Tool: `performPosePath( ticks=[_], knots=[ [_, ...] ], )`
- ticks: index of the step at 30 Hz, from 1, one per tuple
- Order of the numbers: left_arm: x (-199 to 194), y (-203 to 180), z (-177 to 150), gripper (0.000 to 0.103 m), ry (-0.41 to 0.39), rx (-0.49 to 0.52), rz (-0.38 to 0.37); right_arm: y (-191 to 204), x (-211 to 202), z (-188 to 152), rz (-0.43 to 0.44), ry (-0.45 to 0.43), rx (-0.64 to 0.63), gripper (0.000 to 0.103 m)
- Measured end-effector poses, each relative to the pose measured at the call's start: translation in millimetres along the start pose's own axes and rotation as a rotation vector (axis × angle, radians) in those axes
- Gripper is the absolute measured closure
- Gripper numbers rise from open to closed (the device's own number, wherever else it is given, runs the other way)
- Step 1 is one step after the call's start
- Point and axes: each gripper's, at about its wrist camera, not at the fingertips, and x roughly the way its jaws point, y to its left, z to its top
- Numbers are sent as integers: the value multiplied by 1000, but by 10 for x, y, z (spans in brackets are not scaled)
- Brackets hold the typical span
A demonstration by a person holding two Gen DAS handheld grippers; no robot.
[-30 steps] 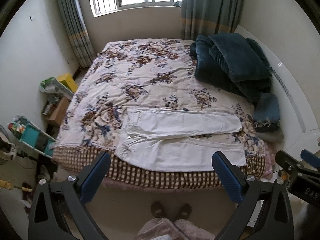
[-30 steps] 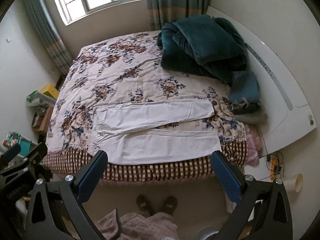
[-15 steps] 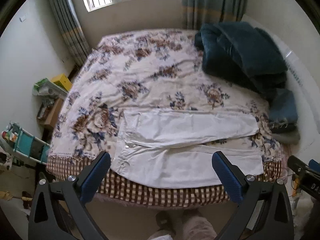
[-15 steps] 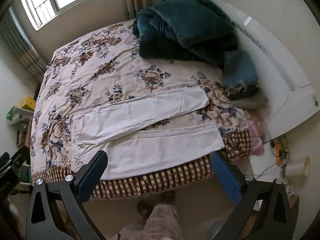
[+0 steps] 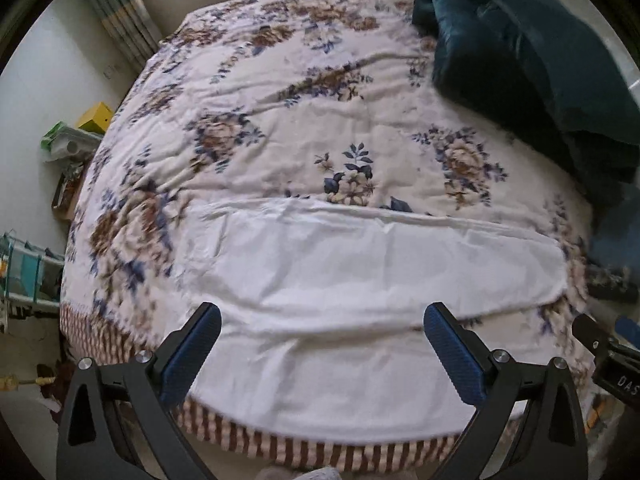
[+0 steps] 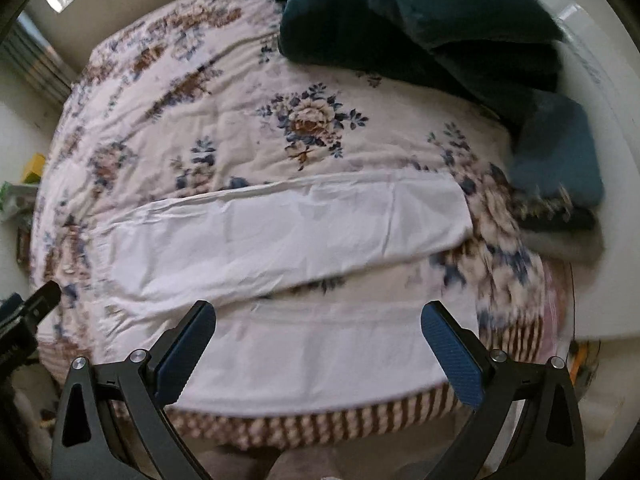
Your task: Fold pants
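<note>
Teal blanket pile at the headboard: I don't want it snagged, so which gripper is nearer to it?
Right. The right gripper hovers over the white pants' hem end, toward the blanket pile; the left gripper is over the waist end.

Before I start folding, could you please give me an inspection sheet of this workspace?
Surface: floral quilt covering the bed, wrinkled, with a checked sheet showing at the near edge.
Job's things: white pants laid flat across the near side, both legs spread sideways, the near leg reaching the bed edge.
Clutter: dark teal blanket heaped at the far right; smaller folded blue cloth beside it.
Grippers: left tool open and empty above the pants; right tool likewise.
Cables: nothing clearly seen.
Surroundings: curtain at the far left corner, yellow box and rack beside the bed.
</note>
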Motion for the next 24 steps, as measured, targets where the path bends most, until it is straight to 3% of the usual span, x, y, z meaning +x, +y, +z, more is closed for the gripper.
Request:
performPosePath(
  ticks=[3,8,13,19,22,23,24],
  knots=[
    [529,-221,271,0,15,33,25,27,735,440,-52,24,-96,0],
    [1478,-543,609,0,35,150,64,149,1827,794,-173,46,-274,0],
    [2391,-878,721,0,104,366,104,259,2877,948,-275,120,-473,0],
    [3154,-1196,660,0,241,684,100,244,3876,1035,-275,303,-660,0],
    [3298,-1244,698,2,288,766,56,229,4123,1162,-219,365,-704,0],
    [3303,-1247,722,5,292,778,30,222,4183,1212,-202,382,-715,0],
    [3295,-1250,742,18,299,792,-15,208,4231,1268,-182,397,-718,0]
  ],
)
